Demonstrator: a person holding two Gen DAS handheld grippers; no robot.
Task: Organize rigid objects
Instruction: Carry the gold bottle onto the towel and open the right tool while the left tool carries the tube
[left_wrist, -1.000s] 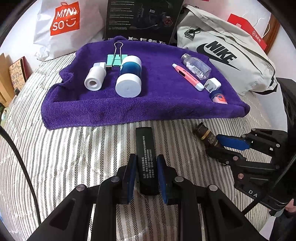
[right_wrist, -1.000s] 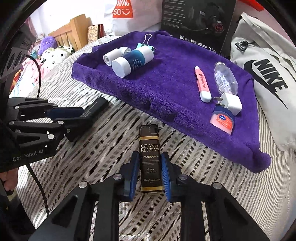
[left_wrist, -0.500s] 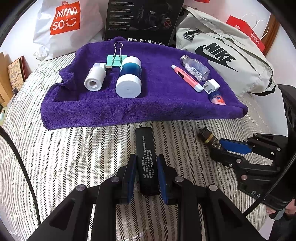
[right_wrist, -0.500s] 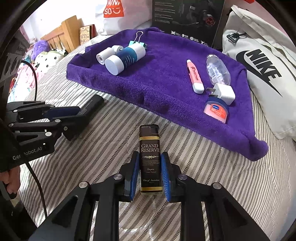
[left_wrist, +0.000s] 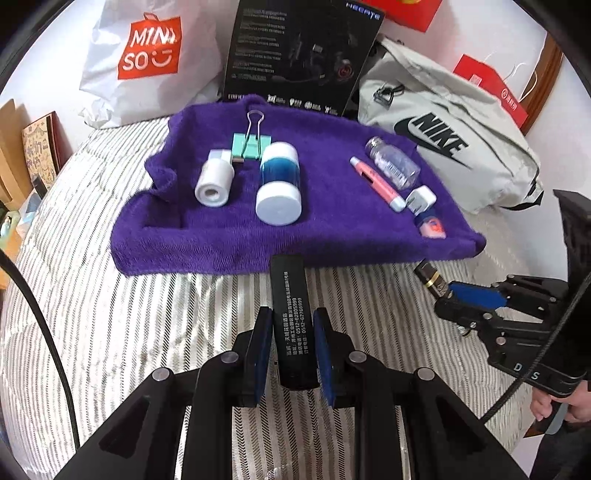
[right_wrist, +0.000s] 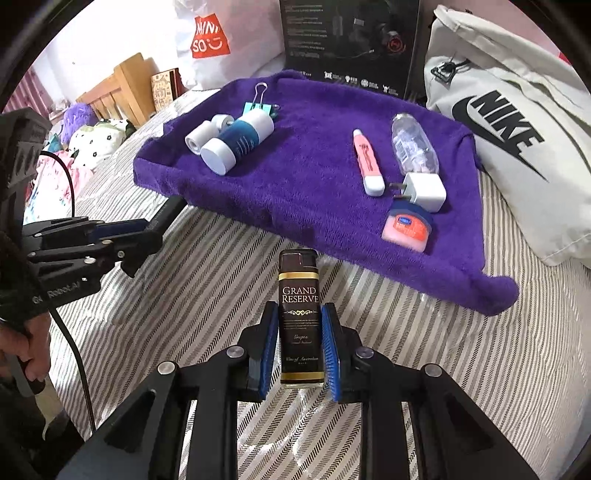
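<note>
My left gripper (left_wrist: 291, 325) is shut on a flat black lighter with white print (left_wrist: 291, 314), held above the striped bed just before the purple towel (left_wrist: 332, 236). My right gripper (right_wrist: 299, 325) is shut on a brown "Grand Reserve" lighter (right_wrist: 298, 317); in the left wrist view that lighter (left_wrist: 430, 278) sticks out of the right gripper (left_wrist: 465, 295). On the towel's left lie a white roll (left_wrist: 214, 179), a mint binder clip (left_wrist: 251, 144) and a blue-and-white jar (left_wrist: 279, 184). At its right are a pink pen (right_wrist: 367, 162), a clear bottle (right_wrist: 413, 146), a white charger (right_wrist: 423, 190) and a pink tin (right_wrist: 406, 227).
Behind the towel stand a white Miniso bag (left_wrist: 147, 55), a black box (left_wrist: 299, 51) and a grey Nike bag (left_wrist: 450, 140). A person's hand (right_wrist: 18, 350) grips the left tool's handle, with a black cable (right_wrist: 74, 332) trailing. Striped bedding (left_wrist: 129, 332) lies before the towel.
The left gripper has risen a little with the black lighter, so the towel sits lower in its view. The right gripper has rolled slightly, still holding its lighter.
</note>
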